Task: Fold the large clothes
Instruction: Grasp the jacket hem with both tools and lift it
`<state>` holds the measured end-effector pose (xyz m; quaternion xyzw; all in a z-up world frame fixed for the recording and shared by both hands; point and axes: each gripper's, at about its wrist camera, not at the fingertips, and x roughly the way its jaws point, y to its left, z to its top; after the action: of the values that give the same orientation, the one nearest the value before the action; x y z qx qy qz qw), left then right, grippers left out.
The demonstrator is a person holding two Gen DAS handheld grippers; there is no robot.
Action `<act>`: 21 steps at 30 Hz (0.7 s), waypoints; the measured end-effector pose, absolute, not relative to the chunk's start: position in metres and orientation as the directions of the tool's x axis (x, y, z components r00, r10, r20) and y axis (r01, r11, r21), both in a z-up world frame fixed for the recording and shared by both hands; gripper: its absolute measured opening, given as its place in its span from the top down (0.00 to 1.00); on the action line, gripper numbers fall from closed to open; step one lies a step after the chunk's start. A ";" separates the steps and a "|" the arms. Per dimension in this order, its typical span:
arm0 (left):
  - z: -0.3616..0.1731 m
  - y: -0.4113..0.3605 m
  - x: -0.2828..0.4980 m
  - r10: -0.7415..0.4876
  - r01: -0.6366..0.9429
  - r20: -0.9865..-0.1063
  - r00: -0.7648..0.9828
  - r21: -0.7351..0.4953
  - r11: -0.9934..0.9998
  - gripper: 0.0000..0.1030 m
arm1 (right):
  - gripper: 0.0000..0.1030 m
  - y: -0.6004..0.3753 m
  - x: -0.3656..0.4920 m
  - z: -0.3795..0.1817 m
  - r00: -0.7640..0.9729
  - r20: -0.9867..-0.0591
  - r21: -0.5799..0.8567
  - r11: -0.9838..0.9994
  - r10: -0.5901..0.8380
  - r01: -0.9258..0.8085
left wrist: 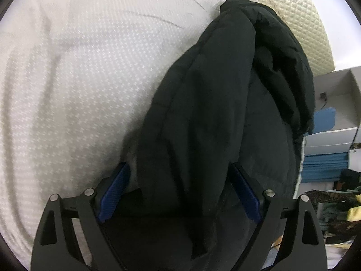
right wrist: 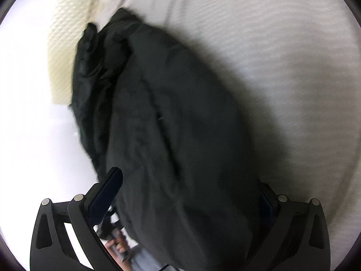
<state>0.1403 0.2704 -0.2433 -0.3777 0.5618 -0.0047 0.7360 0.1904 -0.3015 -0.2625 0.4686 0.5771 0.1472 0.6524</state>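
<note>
Both our grippers tilt downward — left gripper (left wrist: 180, 192) spread wide, right gripper (right wrist: 191, 194) likewise, the black jacket (left wrist: 225, 113) bunched between each pair, lying on the white mattress (left wrist: 79, 90).

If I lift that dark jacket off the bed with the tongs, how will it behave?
The dark jacket will probably droop and sag: it lies in soft bunched folds on the white bedspread. It looks puffy, so likely light for its bulk. Its smooth fabric may slip between the left tongs unless a thick fold is caught.
</note>
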 end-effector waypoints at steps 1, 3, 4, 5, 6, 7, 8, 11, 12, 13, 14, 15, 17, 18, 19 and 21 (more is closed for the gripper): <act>-0.246 0.266 0.139 -0.463 -0.406 -0.807 0.368 -0.587 0.700 0.11 | 0.00 -0.296 0.192 -0.258 0.289 -0.598 0.796 0.512 0.747 0.324; -0.248 0.261 0.147 -0.534 -0.376 -0.765 0.361 -0.643 0.667 0.11 | 0.00 -0.290 0.193 -0.251 0.291 -0.568 0.820 0.498 0.770 0.283; -0.249 0.255 0.148 -0.560 -0.354 -0.749 0.355 -0.662 0.660 0.11 | 0.00 -0.288 0.194 -0.248 0.292 -0.565 0.822 0.500 0.771 0.271; -0.248 0.251 0.148 -0.572 -0.337 -0.741 0.352 -0.670 0.661 0.11 | 0.00 -0.285 0.194 -0.246 0.289 -0.574 0.817 0.513 0.766 0.262; -0.246 0.246 0.148 -0.582 -0.309 -0.735 0.349 -0.676 0.668 0.11 | 0.00 -0.283 0.195 -0.246 0.284 -0.582 0.811 0.523 0.762 0.260; -0.244 0.245 0.149 -0.586 -0.295 -0.731 0.350 -0.679 0.672 0.11 | 0.00 -0.281 0.195 -0.248 0.278 -0.592 0.804 0.532 0.756 0.266; -0.243 0.246 0.148 -0.589 -0.287 -0.728 0.352 -0.683 0.672 0.11 | 0.00 -0.281 0.195 -0.249 0.274 -0.598 0.800 0.535 0.754 0.272; -0.247 0.247 0.148 -0.594 -0.300 -0.722 0.356 -0.690 0.659 0.11 | 0.00 -0.283 0.194 -0.255 0.264 -0.614 0.786 0.542 0.744 0.297; -0.247 0.247 0.148 -0.598 -0.304 -0.717 0.358 -0.695 0.651 0.11 | 0.00 -0.283 0.194 -0.258 0.260 -0.616 0.783 0.543 0.743 0.304; -0.248 0.247 0.148 -0.603 -0.307 -0.711 0.361 -0.701 0.643 0.11 | 0.01 -0.282 0.195 -0.260 0.253 -0.619 0.780 0.545 0.743 0.308; -0.248 0.246 0.150 -0.610 -0.307 -0.705 0.362 -0.708 0.636 0.11 | 0.02 -0.280 0.196 -0.261 0.246 -0.622 0.777 0.550 0.743 0.307; -0.248 0.246 0.149 -0.618 -0.303 -0.697 0.364 -0.716 0.629 0.12 | 0.03 -0.280 0.196 -0.262 0.240 -0.625 0.775 0.554 0.742 0.305; -0.247 0.252 0.146 -0.628 -0.291 -0.686 0.368 -0.726 0.623 0.13 | 0.09 -0.276 0.197 -0.263 0.229 -0.627 0.774 0.563 0.745 0.290; -0.246 0.250 0.147 -0.632 -0.282 -0.682 0.370 -0.730 0.623 0.15 | 0.09 -0.273 0.198 -0.260 0.225 -0.618 0.782 0.562 0.753 0.269; -0.244 0.248 0.147 -0.636 -0.269 -0.677 0.371 -0.734 0.623 0.19 | 0.10 -0.271 0.199 -0.259 0.222 -0.613 0.788 0.562 0.759 0.253; -0.241 0.244 0.149 -0.640 -0.251 -0.673 0.371 -0.736 0.628 0.22 | 0.10 -0.263 0.200 -0.249 0.225 -0.579 0.815 0.548 0.784 0.186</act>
<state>0.1494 0.2437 -0.2407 -0.4092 0.5445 -0.1352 0.7196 0.1996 -0.2629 -0.2486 0.4181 0.5802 0.2259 0.6615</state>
